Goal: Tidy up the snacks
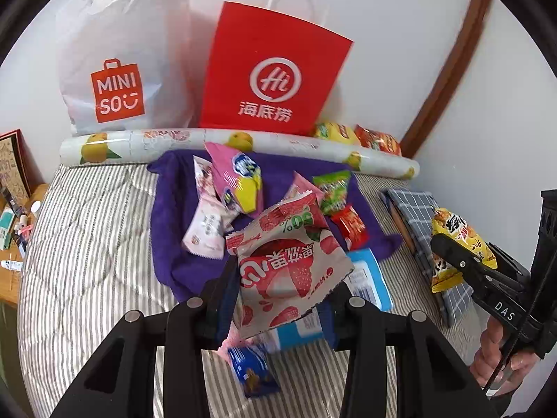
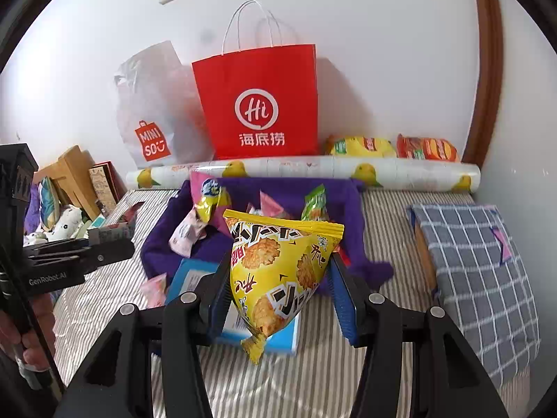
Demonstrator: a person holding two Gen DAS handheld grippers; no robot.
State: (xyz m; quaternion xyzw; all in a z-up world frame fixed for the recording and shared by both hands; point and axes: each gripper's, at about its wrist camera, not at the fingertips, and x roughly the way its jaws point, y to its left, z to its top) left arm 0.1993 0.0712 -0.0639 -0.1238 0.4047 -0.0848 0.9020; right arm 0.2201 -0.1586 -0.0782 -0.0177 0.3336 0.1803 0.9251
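Note:
My left gripper (image 1: 278, 278) is shut on a white and red strawberry snack packet (image 1: 289, 257), held above the striped bed. My right gripper (image 2: 278, 271) is shut on a yellow rice-cracker bag (image 2: 278, 268), also lifted; that bag (image 1: 456, 244) and the right gripper (image 1: 463, 261) show at the right of the left wrist view. Several snack packets lie on a purple cloth (image 1: 174, 230), among them a pink bag (image 1: 236, 177) and a green packet (image 1: 332, 191). A red paper bag (image 1: 271, 73) and a white plastic bag (image 1: 115, 66) stand against the wall.
A fruit-print roll (image 1: 209, 139) lies across the bed before the bags. Yellow and red chip bags (image 2: 390, 148) sit behind it. A blue box (image 2: 195, 278) and a small blue packet (image 1: 254, 371) lie near me. A grey checked pillow (image 2: 477, 268) is at right, a cluttered desk (image 1: 17, 216) at left.

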